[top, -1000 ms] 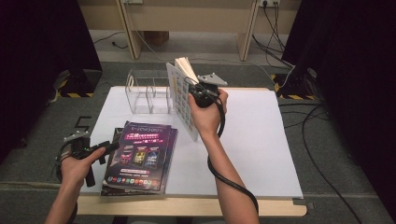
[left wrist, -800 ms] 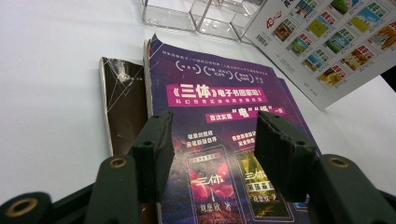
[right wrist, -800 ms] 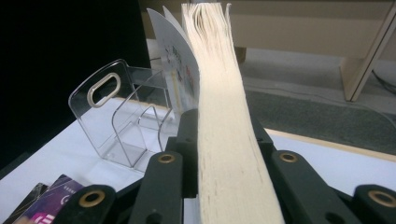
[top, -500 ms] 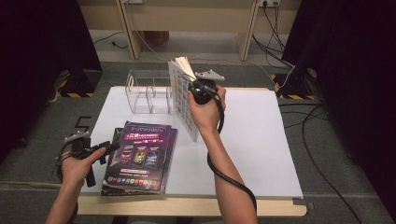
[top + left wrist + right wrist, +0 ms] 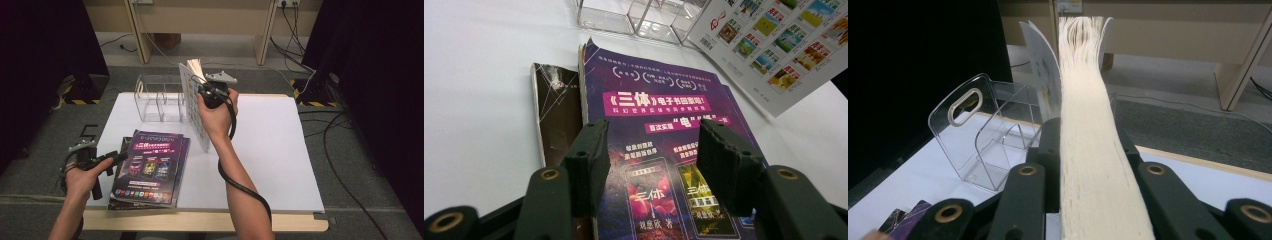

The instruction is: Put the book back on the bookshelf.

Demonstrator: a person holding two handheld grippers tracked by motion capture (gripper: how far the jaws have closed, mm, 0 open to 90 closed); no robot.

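step: carrying book to rack | right gripper (image 5: 206, 89) fingers have just been closing, pinching thick white-covered paperback book (image 5: 195, 107) upright, frame centre | left gripper (image 5: 117, 157) fingers spread | next: slot into clear acrylic rack (image 5: 157, 97)

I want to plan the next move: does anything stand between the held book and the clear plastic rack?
Nothing visible does. The right gripper is shut on the book, which is upright just right of the clear rack. The rack's compartments look empty, and the purple magazine lies nearer the person, out of the way.
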